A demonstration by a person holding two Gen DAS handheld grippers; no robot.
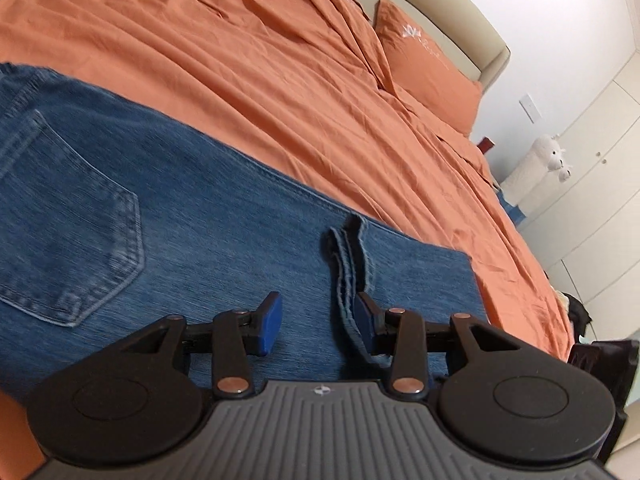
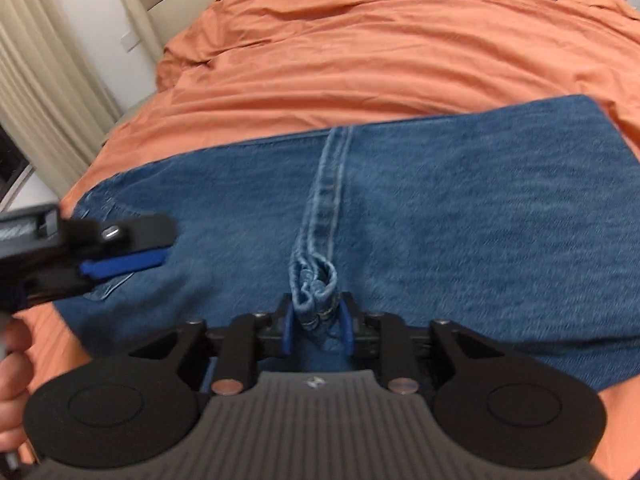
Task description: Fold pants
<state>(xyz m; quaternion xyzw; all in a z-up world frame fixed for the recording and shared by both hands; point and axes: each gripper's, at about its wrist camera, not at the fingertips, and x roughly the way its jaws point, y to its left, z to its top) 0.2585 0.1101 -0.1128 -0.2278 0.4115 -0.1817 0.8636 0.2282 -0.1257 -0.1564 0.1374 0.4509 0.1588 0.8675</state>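
Two views | your left gripper (image 1: 318,322) jaws apart over jeans (image 1: 168,216) | only right view shows your right gripper (image 2: 318,330) pinching hem (image 2: 314,280)

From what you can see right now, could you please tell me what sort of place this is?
Most likely a home bedroom: the jeans lie on a bed with an orange sheet, a matching pillow against a beige headboard, and white wardrobe doors beside it.

Pants (image 1: 200,208) flat on bed (image 1: 260,60); pillow (image 1: 428,64) behind, against headboard (image 1: 452,12); plush toy (image 1: 552,156) beyond bed.
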